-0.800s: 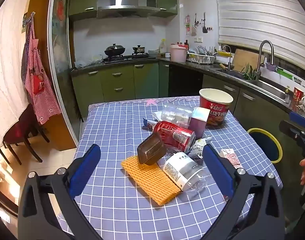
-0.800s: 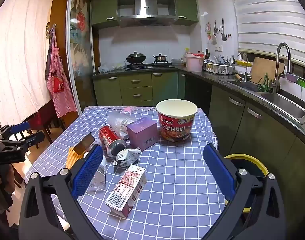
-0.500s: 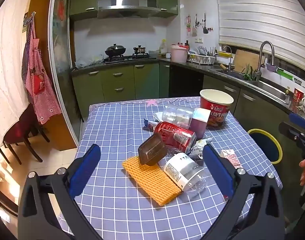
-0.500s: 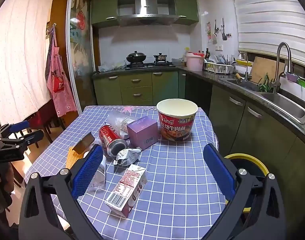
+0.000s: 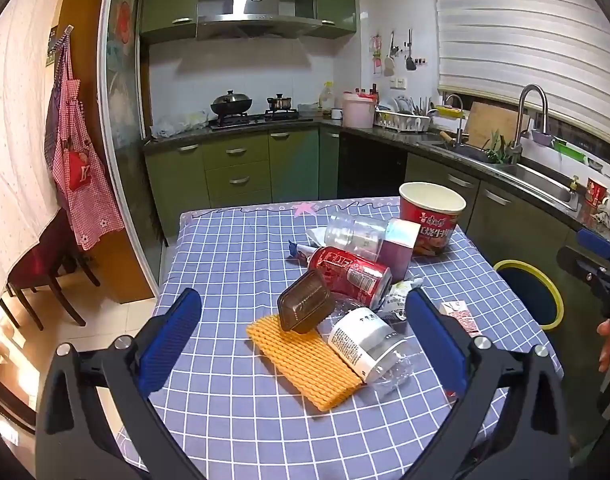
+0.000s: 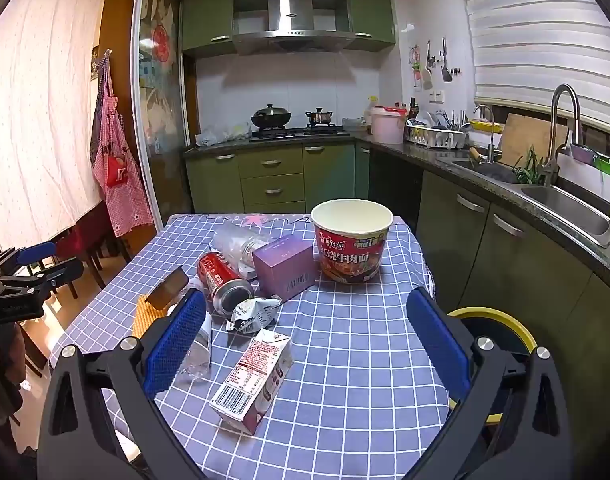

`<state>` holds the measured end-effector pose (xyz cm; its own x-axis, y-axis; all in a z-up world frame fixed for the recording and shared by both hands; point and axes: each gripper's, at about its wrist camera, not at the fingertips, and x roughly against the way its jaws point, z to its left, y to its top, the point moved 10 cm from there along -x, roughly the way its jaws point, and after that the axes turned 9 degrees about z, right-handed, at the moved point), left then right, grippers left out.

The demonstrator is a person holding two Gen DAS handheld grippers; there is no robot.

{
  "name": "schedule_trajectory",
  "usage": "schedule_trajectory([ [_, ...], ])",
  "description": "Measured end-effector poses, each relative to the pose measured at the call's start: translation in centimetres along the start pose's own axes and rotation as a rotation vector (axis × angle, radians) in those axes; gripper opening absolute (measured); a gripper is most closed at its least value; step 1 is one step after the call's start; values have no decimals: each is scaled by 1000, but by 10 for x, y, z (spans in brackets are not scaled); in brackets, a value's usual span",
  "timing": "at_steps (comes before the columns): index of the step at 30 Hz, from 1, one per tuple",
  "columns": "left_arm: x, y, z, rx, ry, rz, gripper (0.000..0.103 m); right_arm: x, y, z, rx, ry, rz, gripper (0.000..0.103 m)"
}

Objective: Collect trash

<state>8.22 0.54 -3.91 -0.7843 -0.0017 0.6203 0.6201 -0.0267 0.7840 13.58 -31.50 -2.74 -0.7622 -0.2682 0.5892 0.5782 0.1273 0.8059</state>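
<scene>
Where cloth (image 6: 365,360) lies bare: right half.

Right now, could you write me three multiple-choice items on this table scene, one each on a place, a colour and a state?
1. Where is the yellow-rimmed bin?
A. on the table
B. on the floor beside the table
C. in the sink

2. What colour is the small box beside the noodle cup?
A. purple
B. green
C. orange

3. How does the red can rest?
A. upright
B. on its side
C. inside the cup

Answers: 1 B, its rim shows below the table edge; 2 A, its faces are purple; 3 B, its open top faces sideways.
</scene>
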Motion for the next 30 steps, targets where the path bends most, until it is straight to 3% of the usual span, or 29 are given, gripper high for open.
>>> schedule_trajectory([
  [30,0,-7,-5,2,-2,12,97,5,-1,-10,-11,-10,3,99],
])
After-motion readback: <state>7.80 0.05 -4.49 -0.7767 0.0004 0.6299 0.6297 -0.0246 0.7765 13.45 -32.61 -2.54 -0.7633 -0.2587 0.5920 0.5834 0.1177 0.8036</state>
